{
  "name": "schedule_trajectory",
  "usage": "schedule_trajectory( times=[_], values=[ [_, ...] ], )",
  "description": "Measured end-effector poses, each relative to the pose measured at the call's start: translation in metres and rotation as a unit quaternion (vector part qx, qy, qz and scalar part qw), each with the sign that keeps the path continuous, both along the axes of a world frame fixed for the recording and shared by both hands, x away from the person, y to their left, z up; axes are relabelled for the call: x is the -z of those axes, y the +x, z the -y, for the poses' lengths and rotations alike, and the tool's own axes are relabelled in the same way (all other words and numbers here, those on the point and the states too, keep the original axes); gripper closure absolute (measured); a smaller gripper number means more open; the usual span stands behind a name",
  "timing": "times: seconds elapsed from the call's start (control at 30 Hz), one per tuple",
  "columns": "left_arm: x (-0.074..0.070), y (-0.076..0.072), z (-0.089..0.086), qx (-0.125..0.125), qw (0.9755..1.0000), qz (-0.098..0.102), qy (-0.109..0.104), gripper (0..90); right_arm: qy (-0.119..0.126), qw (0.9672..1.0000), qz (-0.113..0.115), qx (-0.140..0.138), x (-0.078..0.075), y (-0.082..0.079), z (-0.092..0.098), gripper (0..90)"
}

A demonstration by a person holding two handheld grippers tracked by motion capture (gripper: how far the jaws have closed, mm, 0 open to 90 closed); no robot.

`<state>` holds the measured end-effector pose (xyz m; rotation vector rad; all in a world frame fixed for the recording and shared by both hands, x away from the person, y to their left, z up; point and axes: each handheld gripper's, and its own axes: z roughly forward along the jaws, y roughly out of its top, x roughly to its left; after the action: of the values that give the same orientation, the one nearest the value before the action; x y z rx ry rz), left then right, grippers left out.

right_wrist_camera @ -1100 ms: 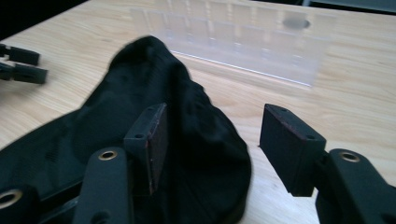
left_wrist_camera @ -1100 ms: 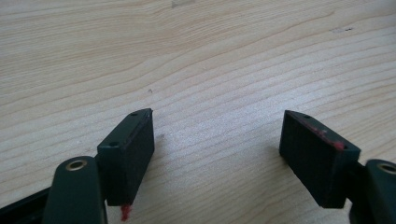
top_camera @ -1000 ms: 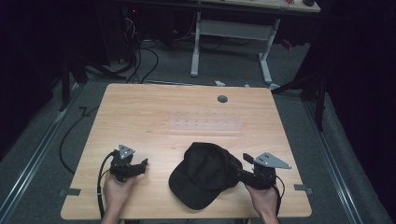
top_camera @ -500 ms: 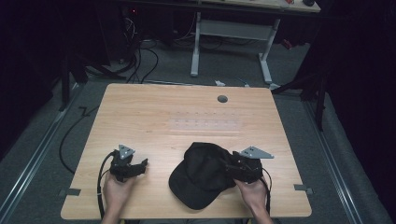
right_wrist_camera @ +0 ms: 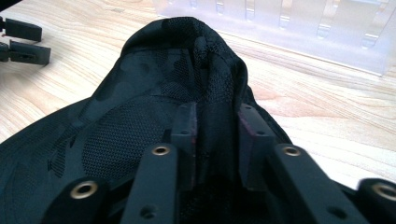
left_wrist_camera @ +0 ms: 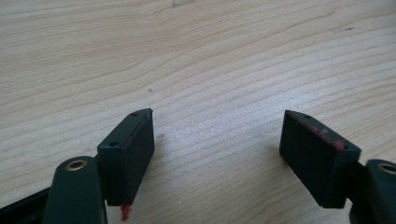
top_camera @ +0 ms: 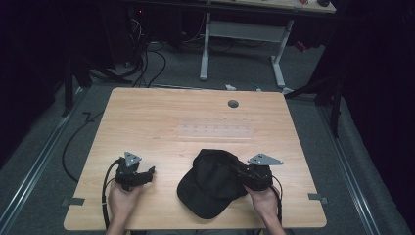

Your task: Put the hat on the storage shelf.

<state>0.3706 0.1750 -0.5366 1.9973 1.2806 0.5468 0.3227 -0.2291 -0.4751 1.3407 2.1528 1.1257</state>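
A black cap lies on the wooden table near its front edge, right of centre. My right gripper is at the cap's right side, shut on a pinched fold of its mesh fabric. In the right gripper view the cap bunches up between the two jaws of my right gripper. My left gripper rests low over the table at the front left, apart from the cap. The left gripper view has my left gripper open over bare wood, nothing between its jaws.
A clear plastic rack lies flat on the table behind the cap; the same rack appears beyond the cap in the right gripper view. A round cable hole sits near the far edge. Cables and a desk frame stand on the floor beyond.
My right gripper has moved left from beside the cap onto its right side and shut on its fabric. The left gripper has stayed put.
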Motion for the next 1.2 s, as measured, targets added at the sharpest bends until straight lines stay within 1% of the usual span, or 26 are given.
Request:
schedule_trajectory(
  times=[0.07,0.17,0.37,0.5,0.53,0.63,0.7,0.77,0.8,0.83,0.9,0.97,1.07,1.17,1.2],
  values=[
    [0.0,0.0,0.0,0.0,1.0,0.0,-0.001,27.0,-0.001,1.0,-0.001,0.0,0.0,0.0,0.0,76.8],
    [0.0,0.0,0.001,-0.01,1.0,0.001,-0.001,29.0,-0.002,1.0,0.0,0.001,0.0,0.001,0.001,80.9],
    [0.0,0.0,0.0,-0.009,1.0,0.0,-0.002,28.8,0.004,1.0,0.006,-0.006,-0.003,0.001,0.005,83.9],
    [-0.001,0.001,-0.003,-0.002,0.9999,-0.007,-0.014,28.9,0.011,0.9997,0.019,-0.011,-0.008,-0.001,0.009,84.3],
    [-0.002,0.001,-0.003,0.001,0.9999,-0.008,-0.014,29.0,0.011,0.9996,0.022,-0.011,-0.01,0.0,0.01,84.3],
    [-0.001,0.001,-0.002,0.013,0.9999,-0.004,-0.002,28.9,0.012,0.9994,0.03,-0.014,-0.016,0.0,0.013,84.3],
    [-0.002,0.001,-0.001,0.016,0.9999,-0.006,0.001,28.8,0.015,0.9992,0.035,-0.014,-0.019,0.001,0.014,84.3],
    [-0.003,0.002,-0.002,0.014,0.9998,-0.014,-0.007,28.8,0.016,0.9989,0.042,-0.016,-0.023,0.001,0.015,84.3],
    [-0.004,0.003,-0.002,0.01,0.9995,-0.023,-0.017,28.7,0.018,0.9987,0.044,-0.018,-0.024,0.001,0.016,84.3],
    [-0.005,0.003,-0.002,0.01,0.9993,-0.029,-0.022,28.5,0.02,0.9985,0.047,-0.02,-0.025,0.001,0.017,84.2],
    [-0.006,0.003,-0.002,0.007,0.9988,-0.036,-0.032,28.4,0.022,0.9982,0.051,-0.021,-0.028,0.001,0.019,84.2],
    [-0.007,0.002,0.0,0.015,0.9985,-0.039,-0.034,28.5,0.024,0.9978,0.057,-0.024,-0.03,0.001,0.021,84.1],
    [-0.008,0.001,0.002,0.029,0.9975,-0.046,-0.044,28.3,0.026,0.9974,0.062,-0.025,-0.035,0.001,0.023,84.1],
    [-0.01,-0.002,0.005,0.041,0.9966,-0.045,-0.055,27.6,0.027,0.997,0.068,-0.028,-0.038,0.001,0.025,84.2],
    [-0.01,-0.002,0.005,0.041,0.9966,-0.045,-0.055,27.5,0.027,0.9968,0.069,-0.028,-0.039,0.001,0.026,84.2]
  ],
)
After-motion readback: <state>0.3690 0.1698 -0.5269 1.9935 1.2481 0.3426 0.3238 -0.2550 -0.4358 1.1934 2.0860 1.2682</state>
